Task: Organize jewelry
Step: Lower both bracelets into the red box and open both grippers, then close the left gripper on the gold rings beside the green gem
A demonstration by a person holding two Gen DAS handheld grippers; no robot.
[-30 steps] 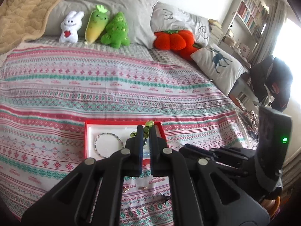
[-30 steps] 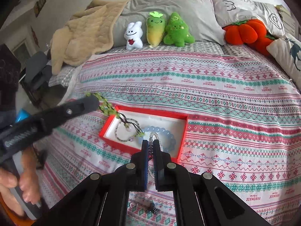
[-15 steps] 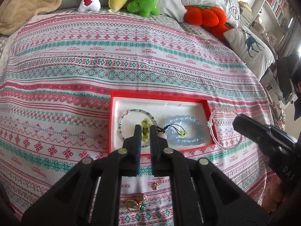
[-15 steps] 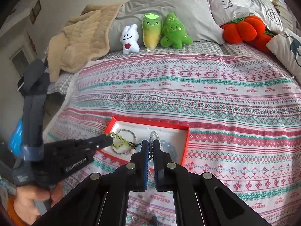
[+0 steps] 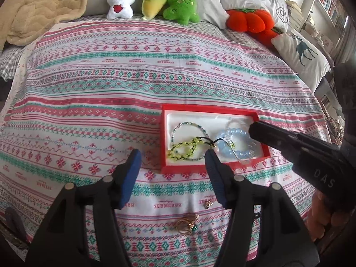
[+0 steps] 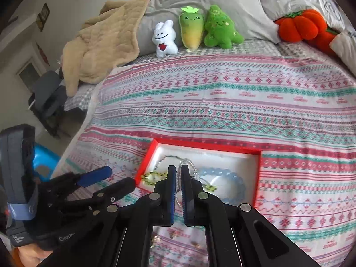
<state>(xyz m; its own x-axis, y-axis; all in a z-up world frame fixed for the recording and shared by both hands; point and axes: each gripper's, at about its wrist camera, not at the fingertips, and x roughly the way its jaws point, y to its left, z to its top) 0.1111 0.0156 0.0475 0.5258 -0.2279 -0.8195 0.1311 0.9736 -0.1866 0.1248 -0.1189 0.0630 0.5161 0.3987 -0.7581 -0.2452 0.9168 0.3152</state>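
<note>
A red tray (image 5: 213, 109) with a white lining lies on the patterned bedspread. In it lie a thin beaded bracelet (image 5: 180, 126), a green bracelet on black cord (image 5: 184, 149) and a pale blue bead bracelet (image 5: 233, 136). My left gripper (image 5: 172, 154) is open and empty, just in front of the tray. My right gripper (image 6: 176, 169) is shut on a clear crystal bracelet (image 6: 188, 163) and holds it over the tray (image 6: 200, 145). In the left wrist view the right gripper (image 5: 253, 129) reaches over the tray's right side.
Gold rings (image 5: 185, 223) and a small earring (image 5: 208, 204) lie on the bedspread near me. Plush toys (image 5: 153, 0), an orange pumpkin cushion (image 5: 249, 21) and pillows line the head of the bed. A beige blanket (image 5: 37, 9) lies at the far left.
My left gripper has opened and let the green bracelet fall into the tray, then drawn back to the left. My right gripper has brought the crystal bracelet lower over the tray.
</note>
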